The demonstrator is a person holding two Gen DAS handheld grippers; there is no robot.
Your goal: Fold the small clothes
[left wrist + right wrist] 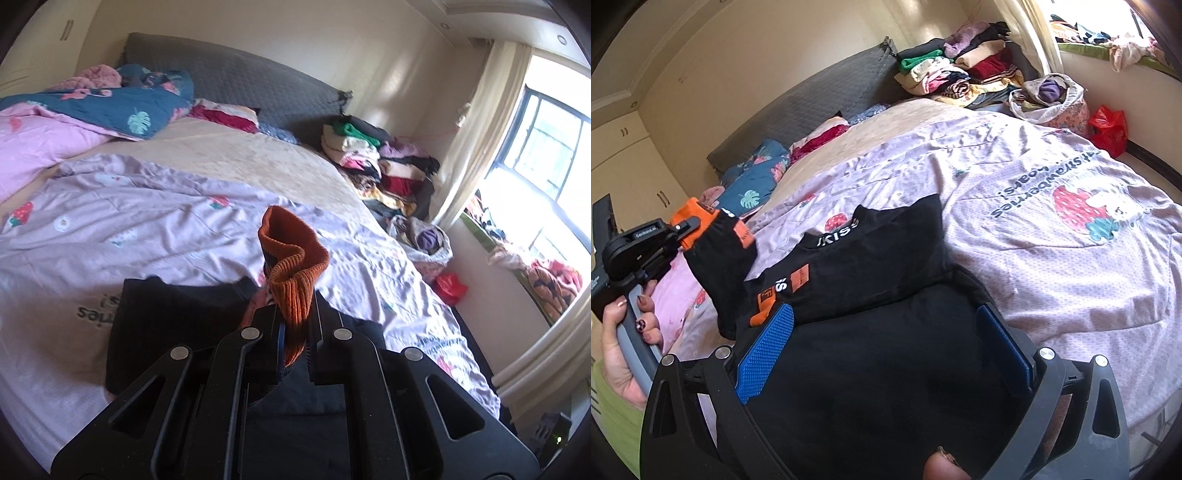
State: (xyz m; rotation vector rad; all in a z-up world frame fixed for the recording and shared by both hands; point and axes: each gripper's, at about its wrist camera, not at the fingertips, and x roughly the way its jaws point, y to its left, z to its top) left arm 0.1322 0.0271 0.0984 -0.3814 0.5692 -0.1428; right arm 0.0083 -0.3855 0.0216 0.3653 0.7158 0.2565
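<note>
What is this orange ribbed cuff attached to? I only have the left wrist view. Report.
Observer: The orange ribbed cuff clamped in the left gripper ends a black sleeve, held up off the lilac strawberry-print sheet. The sleeve leads down to the black top with white lettering.
Operator: Give me the right gripper's state.
Observer: The right gripper is open, its blue pads on either side of dark cloth, gripping nothing.

R gripper (pixel 884 345) open over black garment (pixel 871 258); L gripper (pixel 687 224) clamps sock (pixel 720 251).
</note>
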